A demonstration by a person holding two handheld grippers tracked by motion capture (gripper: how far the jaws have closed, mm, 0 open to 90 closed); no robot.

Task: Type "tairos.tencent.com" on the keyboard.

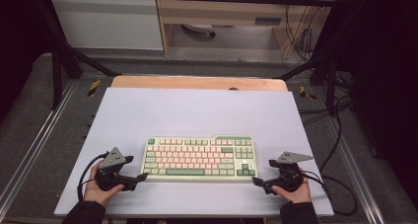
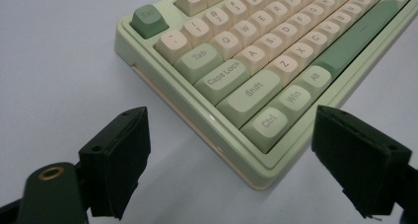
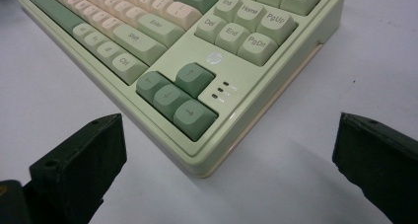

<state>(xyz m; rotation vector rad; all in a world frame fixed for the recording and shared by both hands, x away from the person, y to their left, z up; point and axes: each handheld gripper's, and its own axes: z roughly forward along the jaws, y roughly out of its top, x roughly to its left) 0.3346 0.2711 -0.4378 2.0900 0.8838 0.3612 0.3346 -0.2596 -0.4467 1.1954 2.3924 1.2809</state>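
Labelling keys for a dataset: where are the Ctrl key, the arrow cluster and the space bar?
Ctrl key (image 2: 270, 121), left gripper view, on its cap top.
Arrow cluster (image 3: 170, 96), right gripper view, on the down-arrow cap.
Space bar (image 1: 185, 172), high view, on its middle.

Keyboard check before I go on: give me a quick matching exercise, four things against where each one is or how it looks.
Things:
1. left gripper
2. right gripper
3. Esc key
4. arrow keys

Descriptions:
A. dark green, at the keyboard's near right corner
B. open at the near left corner
C. open at the near right corner
D. dark green, at the far left corner

Pairs: 1-B, 2-C, 3-D, 4-A
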